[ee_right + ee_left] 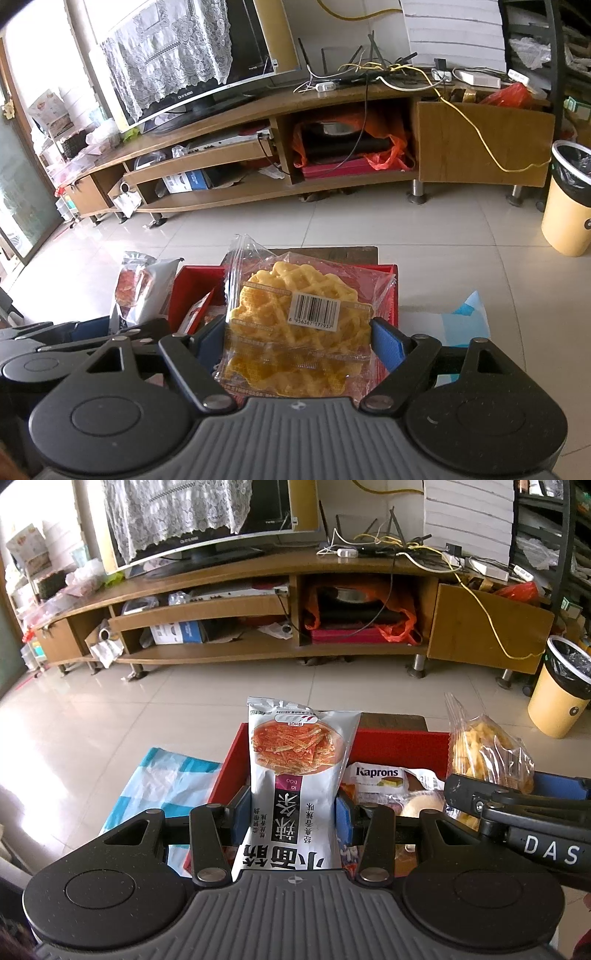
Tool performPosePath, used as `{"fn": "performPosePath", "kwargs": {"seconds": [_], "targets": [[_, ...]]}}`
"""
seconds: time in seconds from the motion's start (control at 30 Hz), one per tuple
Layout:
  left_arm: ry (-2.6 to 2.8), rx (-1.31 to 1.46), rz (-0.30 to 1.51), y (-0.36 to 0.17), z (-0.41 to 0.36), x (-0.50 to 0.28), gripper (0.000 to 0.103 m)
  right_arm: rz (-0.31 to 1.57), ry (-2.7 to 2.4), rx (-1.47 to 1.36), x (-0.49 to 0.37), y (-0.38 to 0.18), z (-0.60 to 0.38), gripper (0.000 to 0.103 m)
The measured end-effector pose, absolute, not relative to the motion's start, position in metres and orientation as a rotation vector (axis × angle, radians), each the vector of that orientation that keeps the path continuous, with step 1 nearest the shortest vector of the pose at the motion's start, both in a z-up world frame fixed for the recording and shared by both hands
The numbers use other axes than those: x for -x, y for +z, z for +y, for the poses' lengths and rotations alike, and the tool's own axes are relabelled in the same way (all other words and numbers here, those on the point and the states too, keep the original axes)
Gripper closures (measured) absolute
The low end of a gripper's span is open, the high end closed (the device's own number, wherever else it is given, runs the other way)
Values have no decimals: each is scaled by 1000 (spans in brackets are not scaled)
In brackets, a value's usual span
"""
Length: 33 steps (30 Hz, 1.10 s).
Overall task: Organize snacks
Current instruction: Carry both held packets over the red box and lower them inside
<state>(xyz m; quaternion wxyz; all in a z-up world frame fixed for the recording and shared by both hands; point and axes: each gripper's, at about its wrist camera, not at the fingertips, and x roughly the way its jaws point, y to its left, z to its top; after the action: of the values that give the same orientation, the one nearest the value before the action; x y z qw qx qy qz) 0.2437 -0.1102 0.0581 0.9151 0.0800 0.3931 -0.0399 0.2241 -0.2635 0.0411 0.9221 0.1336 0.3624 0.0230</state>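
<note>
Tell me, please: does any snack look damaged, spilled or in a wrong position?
Nothing stands out. The left gripper holds the white spicy-strip bag and the right gripper holds the clear waffle packet, both sealed and intact, above the red box. Nothing has spilled.

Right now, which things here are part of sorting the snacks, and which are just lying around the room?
Part of the job:
- white spicy-strip snack bag, held in left tool
- clear-wrapped yellow waffle pack, held in right tool
- red open box
- Kaprons cake packet inside it

Lying about:
- wooden TV stand
- yellow waste bin
- blue-and-white plastic sheet
</note>
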Motion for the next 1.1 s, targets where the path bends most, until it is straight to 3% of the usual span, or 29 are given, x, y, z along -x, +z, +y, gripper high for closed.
{"fn": "performPosePath", "kwargs": {"seconds": [1.1], "targets": [[-33, -198, 896, 12, -119, -287, 50, 810, 58, -293, -274, -10, -267, 24]]}}
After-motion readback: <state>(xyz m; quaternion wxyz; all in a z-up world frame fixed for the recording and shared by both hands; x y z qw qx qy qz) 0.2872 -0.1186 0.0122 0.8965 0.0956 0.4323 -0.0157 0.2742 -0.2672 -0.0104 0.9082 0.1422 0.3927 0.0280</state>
